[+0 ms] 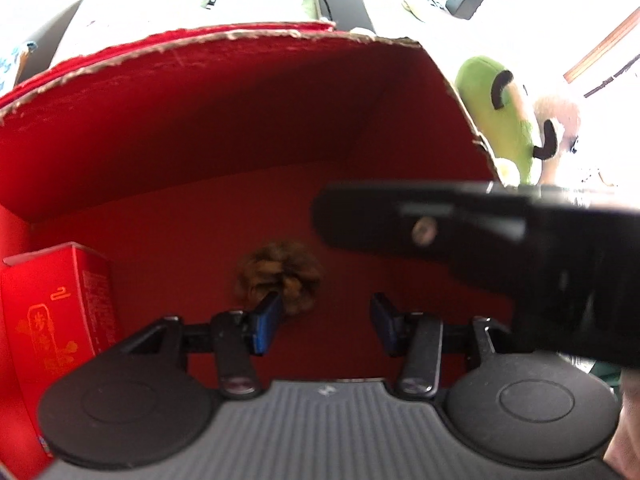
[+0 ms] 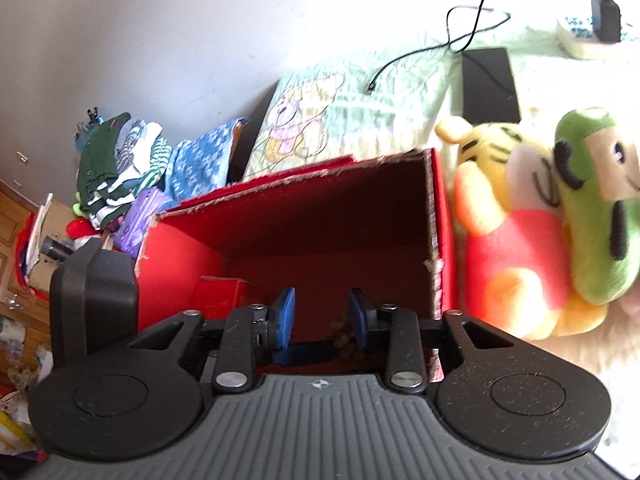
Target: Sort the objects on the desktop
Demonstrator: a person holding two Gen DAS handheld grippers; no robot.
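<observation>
The left claw (image 1: 324, 322) hangs inside the red box (image 1: 240, 112), spread wide and holding nothing. A brown pine cone (image 1: 280, 280) lies on the box floor just ahead of its left fingertip, and a small red carton (image 1: 56, 304) stands well off to its left against the wall. The right claw (image 2: 320, 316) hovers at the box (image 2: 320, 216) rim, parted and also empty. The drop looks done, so I would lift the left claw straight up, clear of the torn rim, keeping it off the right claw, which crosses close on its right. The soft toys (image 2: 540, 216) beyond the right wall seem next.
</observation>
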